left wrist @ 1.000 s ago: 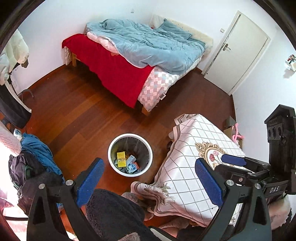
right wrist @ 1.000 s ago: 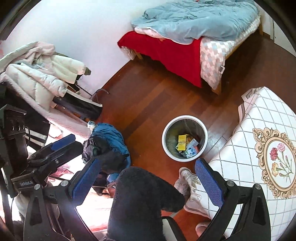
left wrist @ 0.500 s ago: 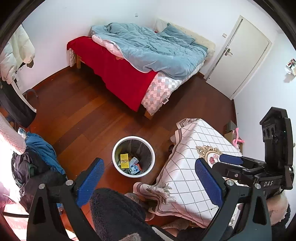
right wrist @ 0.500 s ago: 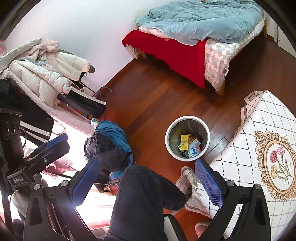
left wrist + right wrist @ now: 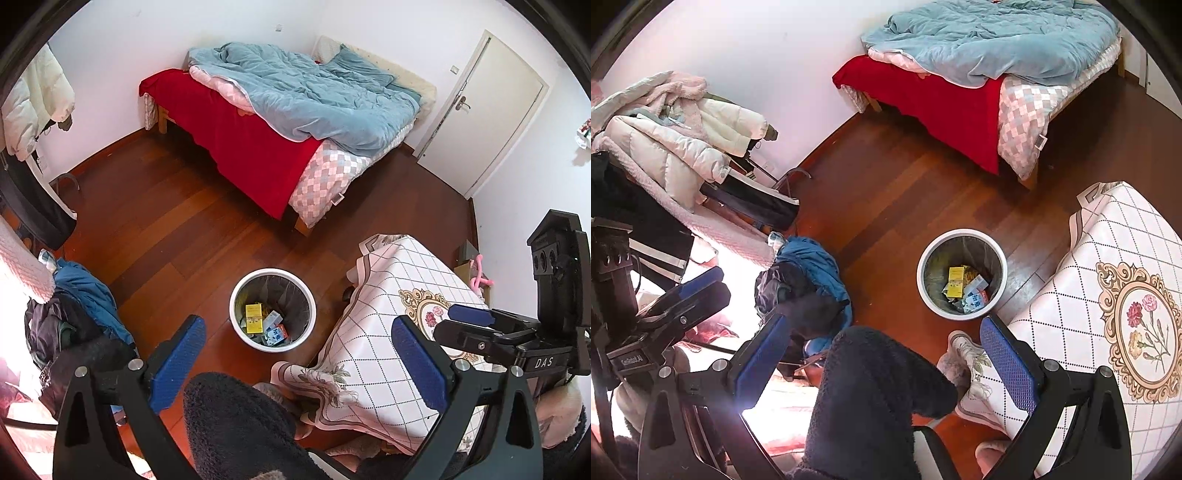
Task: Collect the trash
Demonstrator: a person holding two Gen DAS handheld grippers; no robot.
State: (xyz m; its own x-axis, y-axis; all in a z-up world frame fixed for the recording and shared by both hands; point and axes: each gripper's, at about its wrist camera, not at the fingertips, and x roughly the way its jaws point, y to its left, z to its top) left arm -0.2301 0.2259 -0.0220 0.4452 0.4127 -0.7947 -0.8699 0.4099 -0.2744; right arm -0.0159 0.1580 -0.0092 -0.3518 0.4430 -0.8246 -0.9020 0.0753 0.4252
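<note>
Stood on the wooden floor (image 5: 159, 206), just beyond and between the spread jaws: the white waste bin (image 5: 272, 308), dark-lined, round rim unbroken, holding a yellow box (image 5: 254, 318), a pale blue carton (image 5: 272, 319) and smaller wrappers heaped at the bottom; seen likewise from the right wrist (image 5: 962, 272), ahead of the gap and nearer the right jaw. Slid down and toward the centre of both views over the last second; bed (image 5: 288, 122) and door (image 5: 484, 114) dropped lower in frame too, read as both tools lifted and drawn back from the bin. Taken to mean, as a judgement, that the drop was finished and collecting close to done; no loose trash made out on the floor or the patterned tablecloth (image 5: 391, 332). Left gripper (image 5: 295, 363) held wide apart, clamped on nothing; right gripper (image 5: 886, 360) equally apart and empty. Below the jaws, a dark fleece-clad knee (image 5: 871, 391); off past the left jaw, a heap of clothes (image 5: 809, 280).
</note>
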